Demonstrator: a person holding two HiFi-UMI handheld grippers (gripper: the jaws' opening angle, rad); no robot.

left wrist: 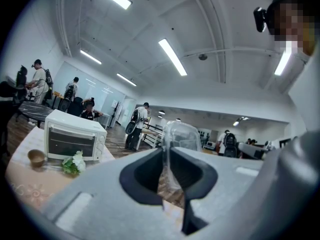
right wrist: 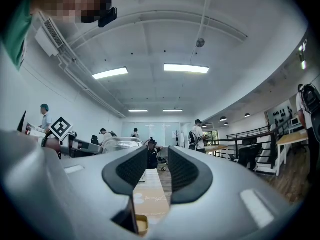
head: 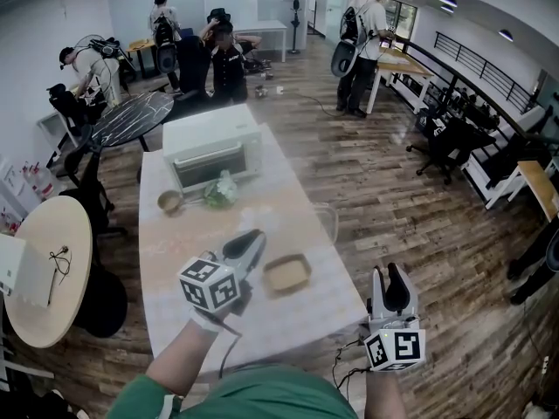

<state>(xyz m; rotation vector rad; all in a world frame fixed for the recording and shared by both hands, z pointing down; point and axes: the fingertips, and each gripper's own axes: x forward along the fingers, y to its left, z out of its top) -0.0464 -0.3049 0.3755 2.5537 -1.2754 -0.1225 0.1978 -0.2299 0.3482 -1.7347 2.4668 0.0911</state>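
Left claw (left wrist: 166, 166) shut tight on thin edge of clear plastic lid (left wrist: 181, 134). Lid sticks up past claw tips, held over long table (head: 175, 269). Small brown tray (head: 286, 273) on table just beside left claw. Right claw (right wrist: 152, 170) wide apart, nothing in it, at table's near corner. White toaster oven (head: 212, 147), little bowl (head: 169, 201), green bunch with white flowers (head: 220, 190) at far end.

My right gripper (right wrist: 159, 159) has its jaws apart, with nothing between them. Through the gap I see a strip of the table (right wrist: 152, 196) and, low down, a small brown tray (right wrist: 141, 226). Just left of the jaws a clear plastic container (right wrist: 122, 143) shows. A person in dark clothes (right wrist: 151, 156) stands beyond the table.
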